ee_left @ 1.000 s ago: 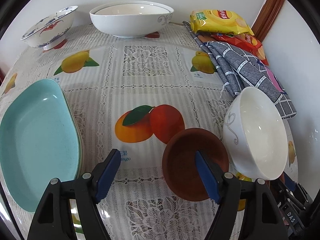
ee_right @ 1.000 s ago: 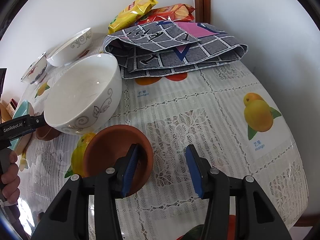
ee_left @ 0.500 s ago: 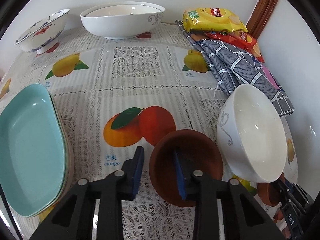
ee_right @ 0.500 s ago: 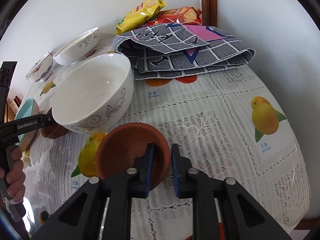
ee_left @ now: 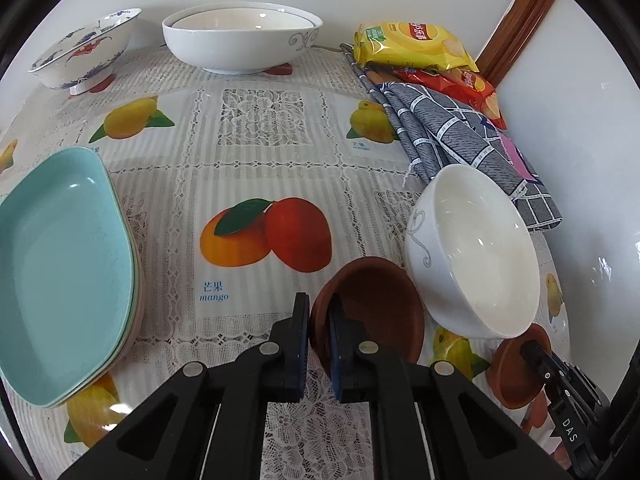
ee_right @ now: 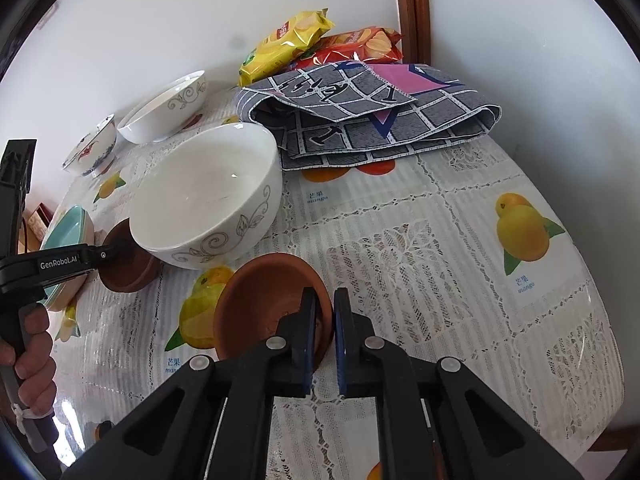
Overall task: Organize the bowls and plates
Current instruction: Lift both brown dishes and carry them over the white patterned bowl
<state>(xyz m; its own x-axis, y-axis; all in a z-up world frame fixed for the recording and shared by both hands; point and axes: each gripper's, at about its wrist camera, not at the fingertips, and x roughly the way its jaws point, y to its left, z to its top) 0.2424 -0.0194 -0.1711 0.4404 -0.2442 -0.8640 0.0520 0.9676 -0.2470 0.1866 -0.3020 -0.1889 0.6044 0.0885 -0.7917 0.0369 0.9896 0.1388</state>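
Two small brown saucers lie on the fruit-print tablecloth, with a white bowl point(ee_left: 472, 256) point(ee_right: 208, 196) between them. My left gripper point(ee_left: 319, 320) is shut on the near rim of the left brown saucer point(ee_left: 376, 308), one pad inside and one outside. From the right wrist view that saucer point(ee_right: 128, 276) sits partly under the bowl's side, with the left gripper point(ee_right: 106, 256) on it. My right gripper point(ee_right: 325, 314) is shut on the right rim of the right brown saucer point(ee_right: 260, 300), which also shows low right in the left wrist view point(ee_left: 514, 376).
A stack of teal plates point(ee_left: 60, 272) lies at the left. Nested large white bowls point(ee_left: 240, 36) and a blue-patterned bowl point(ee_left: 84, 52) stand at the back by the wall. Chip bags point(ee_left: 408, 40) and a folded grey cloth point(ee_right: 380, 120) fill the back right corner. A hand point(ee_right: 32, 360) holds the left gripper.
Both grippers went from wide open to shut, each clamping the rim of its brown saucer. Both cameras edged slightly closer to the saucers.
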